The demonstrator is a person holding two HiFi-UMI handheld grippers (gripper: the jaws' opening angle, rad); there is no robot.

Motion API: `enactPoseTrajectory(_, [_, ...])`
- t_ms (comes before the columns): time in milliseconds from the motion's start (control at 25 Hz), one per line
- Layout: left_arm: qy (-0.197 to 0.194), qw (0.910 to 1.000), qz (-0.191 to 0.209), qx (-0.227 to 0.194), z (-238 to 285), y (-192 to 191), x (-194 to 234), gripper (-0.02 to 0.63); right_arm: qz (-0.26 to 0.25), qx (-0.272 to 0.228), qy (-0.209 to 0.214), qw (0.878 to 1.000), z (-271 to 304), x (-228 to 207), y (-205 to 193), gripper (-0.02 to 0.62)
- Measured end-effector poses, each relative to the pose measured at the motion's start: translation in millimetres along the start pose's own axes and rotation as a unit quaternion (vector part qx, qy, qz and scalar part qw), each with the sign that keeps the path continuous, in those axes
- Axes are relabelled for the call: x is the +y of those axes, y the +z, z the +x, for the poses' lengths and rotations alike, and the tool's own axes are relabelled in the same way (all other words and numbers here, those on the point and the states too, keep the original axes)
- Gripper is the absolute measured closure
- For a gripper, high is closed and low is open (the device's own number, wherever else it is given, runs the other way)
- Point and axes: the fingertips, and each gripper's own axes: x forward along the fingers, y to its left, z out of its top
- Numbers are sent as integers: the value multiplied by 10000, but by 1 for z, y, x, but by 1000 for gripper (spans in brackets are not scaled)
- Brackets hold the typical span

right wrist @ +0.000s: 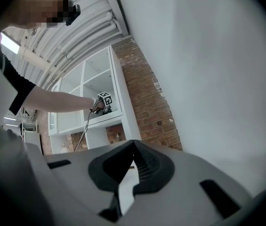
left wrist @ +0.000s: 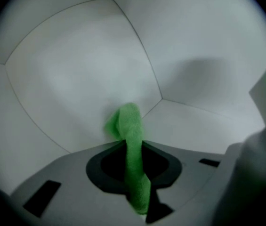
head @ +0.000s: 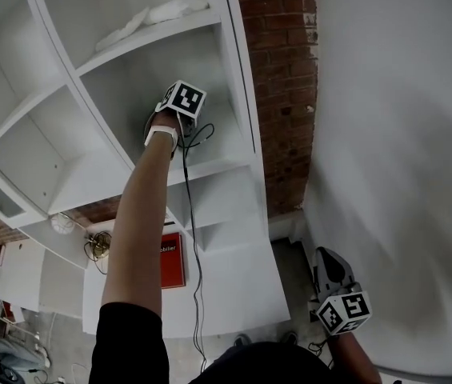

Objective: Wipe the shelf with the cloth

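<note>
Head view: left gripper (head: pixel 179 106) inside white shelf (head: pixel 142 78) compartment; right gripper (head: pixel 336 288) low, well apart from shelf.
Left gripper view: jaws clamped on green cloth (left wrist: pixel 133 142), cloth end poking ahead toward compartment corner.
Right gripper view: jaws pressed together, nothing between.

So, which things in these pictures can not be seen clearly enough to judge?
Head view: the cloth is hidden behind the left gripper and hand.
Left gripper view: whether the cloth touches the shelf cannot be told.
Head view: the pale thing on the upper board is too washed out to name.
</note>
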Motion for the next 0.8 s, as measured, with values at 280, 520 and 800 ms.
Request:
enactPoseTrajectory(280, [-794, 9956, -55, -484, 5, 37, -49, 541, 87, -33, -336, 9994, -12, -16, -2, 595])
enactPoseTrajectory(520, [-1357, 9884, -57, -685, -7, 53, -81, 541, 168, -83, -436, 9989, -19, -12, -3, 595])
enactPoseTrajectory(800, [-1546, 9823, -330, -1006, -43, 46, -66, 541, 161, -20, -239, 9996, -13, 5, -10, 595])
